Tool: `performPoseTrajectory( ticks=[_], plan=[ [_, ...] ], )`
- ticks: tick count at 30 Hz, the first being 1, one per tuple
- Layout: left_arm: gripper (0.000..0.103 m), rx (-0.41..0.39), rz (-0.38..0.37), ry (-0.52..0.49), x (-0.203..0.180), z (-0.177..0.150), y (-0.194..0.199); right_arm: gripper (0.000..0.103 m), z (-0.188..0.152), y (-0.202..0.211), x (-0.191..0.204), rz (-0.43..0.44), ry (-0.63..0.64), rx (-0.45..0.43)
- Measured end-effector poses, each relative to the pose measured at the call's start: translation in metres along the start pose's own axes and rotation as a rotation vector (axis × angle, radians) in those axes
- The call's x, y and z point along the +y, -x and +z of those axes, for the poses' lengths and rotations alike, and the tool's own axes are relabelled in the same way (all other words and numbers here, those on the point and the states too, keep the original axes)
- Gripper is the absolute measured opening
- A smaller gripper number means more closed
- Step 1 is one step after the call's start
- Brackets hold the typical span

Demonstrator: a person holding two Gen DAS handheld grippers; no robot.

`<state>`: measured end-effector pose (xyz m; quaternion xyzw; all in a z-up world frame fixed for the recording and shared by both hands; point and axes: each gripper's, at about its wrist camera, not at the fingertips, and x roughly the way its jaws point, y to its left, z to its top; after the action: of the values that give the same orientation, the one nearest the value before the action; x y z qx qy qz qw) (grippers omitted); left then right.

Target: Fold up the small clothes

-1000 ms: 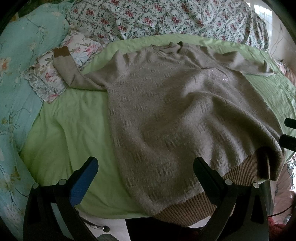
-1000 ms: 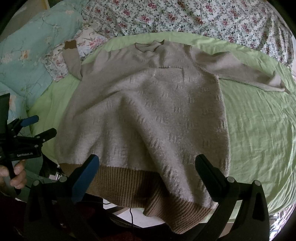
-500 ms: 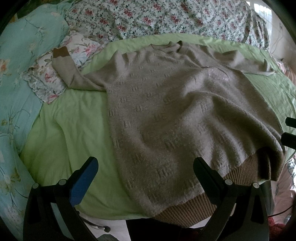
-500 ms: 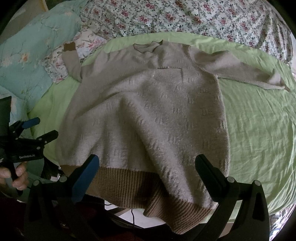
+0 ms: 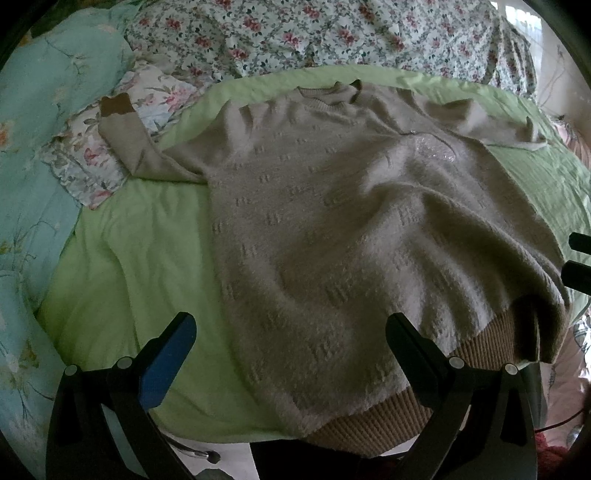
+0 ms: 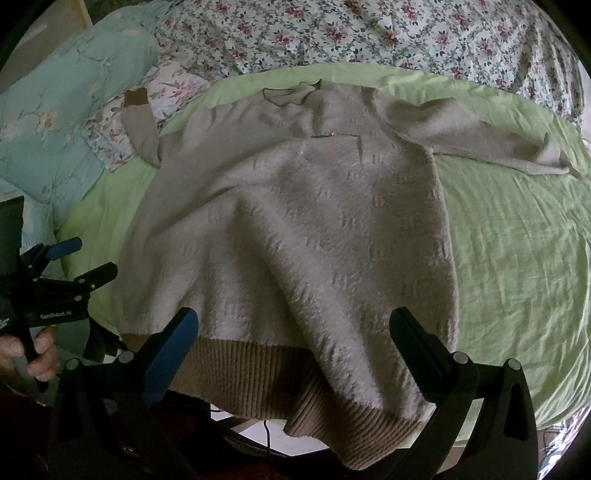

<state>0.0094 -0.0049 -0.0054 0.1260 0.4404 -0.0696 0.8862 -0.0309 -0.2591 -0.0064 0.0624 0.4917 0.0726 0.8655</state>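
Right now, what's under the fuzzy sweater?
The beige sweater lies on a light green sheet. One cuff rests on a floral pillow. Anything beneath its middle is hidden.

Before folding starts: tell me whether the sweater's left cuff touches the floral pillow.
Touching. In the left wrist view the sweater's brown cuff lies directly on the floral pillow.

A bed (image 5: 140,258) has a green sheet. Behind the bed lies a flowery blanket (image 5: 332,33). A light blue quilt (image 5: 40,110) sits beside it.
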Motion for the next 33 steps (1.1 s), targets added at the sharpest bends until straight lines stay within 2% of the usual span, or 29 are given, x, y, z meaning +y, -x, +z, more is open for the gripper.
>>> performPoseTrajectory(
  ticks=[3, 10, 17, 24, 29, 33],
  plan=[
    [0.103, -0.031, 0.007, -0.003, -0.001, 0.002, 0.000, 0.103, 0.001, -0.001, -0.002, 0.000, -0.003, -0.006],
    [0.103, 0.086, -0.007, -0.020, -0.004, 0.006, -0.008, 0.103, 0.003, -0.003, -0.006, -0.038, 0.014, -0.014],
    [0.103, 0.082, -0.010, -0.023, -0.007, 0.014, -0.017, 0.103, 0.005, -0.007, -0.016, -0.005, -0.033, -0.002],
    [0.103, 0.081, -0.028, -0.028, -0.012, 0.025, -0.026, 0.103, 0.007, -0.008, -0.033, -0.009, -0.067, -0.018],
    [0.103, 0.071, -0.046, -0.009, -0.011, 0.041, -0.036, 0.103, 0.014, -0.003, -0.061, -0.018, -0.121, -0.048],
    [0.103, 0.053, -0.028, 0.013, -0.006, 0.058, -0.045, 0.103, 0.027, 0.003, -0.107, -0.024, -0.227, -0.076]
  ],
)
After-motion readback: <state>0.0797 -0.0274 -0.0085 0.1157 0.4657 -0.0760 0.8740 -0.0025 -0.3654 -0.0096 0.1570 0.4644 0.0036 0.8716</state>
